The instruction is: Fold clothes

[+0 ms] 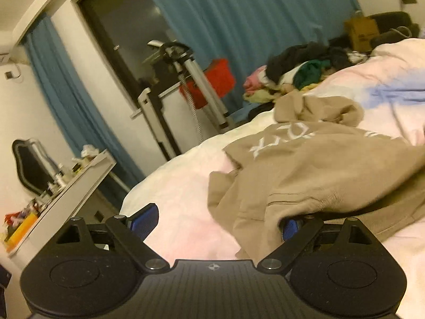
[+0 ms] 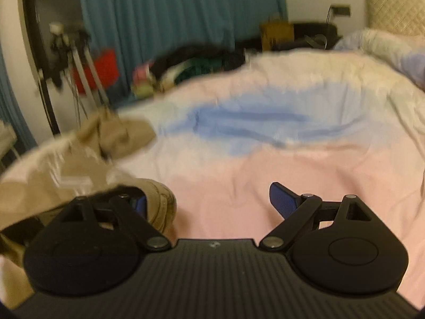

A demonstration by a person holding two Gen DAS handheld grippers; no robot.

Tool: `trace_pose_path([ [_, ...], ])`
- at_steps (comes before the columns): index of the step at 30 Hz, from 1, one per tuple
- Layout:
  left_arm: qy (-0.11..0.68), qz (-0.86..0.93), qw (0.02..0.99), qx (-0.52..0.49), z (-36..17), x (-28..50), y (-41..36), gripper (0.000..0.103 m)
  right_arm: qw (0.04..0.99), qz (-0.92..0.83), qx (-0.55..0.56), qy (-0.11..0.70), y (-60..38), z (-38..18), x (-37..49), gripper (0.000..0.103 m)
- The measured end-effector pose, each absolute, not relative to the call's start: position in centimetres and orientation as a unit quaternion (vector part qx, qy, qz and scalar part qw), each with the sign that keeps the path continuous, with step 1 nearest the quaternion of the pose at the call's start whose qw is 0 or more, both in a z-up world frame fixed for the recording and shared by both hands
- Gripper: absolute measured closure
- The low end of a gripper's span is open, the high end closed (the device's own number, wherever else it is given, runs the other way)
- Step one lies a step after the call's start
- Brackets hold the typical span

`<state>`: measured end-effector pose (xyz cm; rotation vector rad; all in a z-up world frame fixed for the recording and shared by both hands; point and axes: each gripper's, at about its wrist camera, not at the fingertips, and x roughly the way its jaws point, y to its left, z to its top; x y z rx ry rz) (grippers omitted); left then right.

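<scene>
the left gripper is spread wide, its right finger tucked under the hem of the single tan sweatshirt lying crumpled on the bed; the right gripper is likewise spread, one finger against a ribbed cuff. the sweatshirt looks soft, limp and light, so take hold at hem or cuffs. one heap of clothes lies beyond.

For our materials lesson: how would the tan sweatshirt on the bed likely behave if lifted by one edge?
The tan sweatshirt lies crumpled in soft folds, so it would probably sag and drape, not hold shape. Its thick-looking fabric suggests moderate weight. It looks matte, so it is unlikely to slip from the gripper pads.
</scene>
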<state>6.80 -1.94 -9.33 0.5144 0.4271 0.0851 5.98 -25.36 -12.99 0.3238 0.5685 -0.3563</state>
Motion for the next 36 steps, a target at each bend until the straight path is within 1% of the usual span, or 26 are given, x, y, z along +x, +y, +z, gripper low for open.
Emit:
trace_pose_path([
  [3, 0.192, 0.056, 0.958, 0.205, -7.8, 6.4, -1.1, 0.009, 0.92, -0.167, 0.141, 0.325, -24.7, -14.6, 7.2, 0.013],
  [4, 0.184, 0.06, 0.963, 0.187, -7.1, 6.1, -0.7, 0.008, 0.92, -0.166, 0.137, 0.328, -24.6, -14.7, 7.3, 0.013],
  [7, 0.154, 0.08, 0.974, 0.144, -4.7, 4.5, -0.3, 0.008, 0.93, -0.173, 0.133, 0.296, -24.4, -13.8, 6.6, 0.013],
  [12, 0.096, 0.116, 0.985, 0.08, 0.2, 2.1, 0.9, 0.006, 0.957, -0.181, 0.126, 0.19, -24.0, -8.8, 4.6, 0.013],
  [16, 0.034, 0.129, 0.991, 0.02, 6.6, 0.9, 2.9, 0.006, 0.978, -0.161, 0.101, 0.085, -23.2, -0.8, 2.8, 0.013],
  [18, -0.003, 0.131, 0.991, -0.004, 10.1, 0.2, 3.6, 0.005, 0.984, -0.147, 0.09, 0.034, -22.7, 4.5, 2.0, 0.013],
  [23, -0.098, 0.106, 0.989, -0.009, 21.5, -2.7, 4.4, 0.001, 0.987, -0.124, 0.082, -0.054, -23.0, 16.9, -0.2, 0.013],
  [28, -0.169, 0.077, 0.983, 0.005, 31.7, -6.4, 4.9, 0.0, 0.984, -0.099, 0.086, -0.12, -24.1, 27.6, -3.9, 0.013],
  [31, -0.206, 0.059, 0.977, 0.015, 36.9, -8.1, 4.8, 0.0, 0.981, -0.084, 0.083, -0.151, -24.8, 32.5, -6.2, 0.013],
  [33, -0.216, 0.048, 0.975, 0.018, 39.6, -8.9, 4.4, 0.0, 0.98, -0.076, 0.08, -0.167, -25.3, 35.4, -7.5, 0.013],
  [36, -0.205, 0.027, 0.978, 0.019, 41.6, -8.2, 3.6, 0.0, 0.979, -0.08, 0.068, -0.176, -25.9, 38.2, -8.1, 0.013],
])
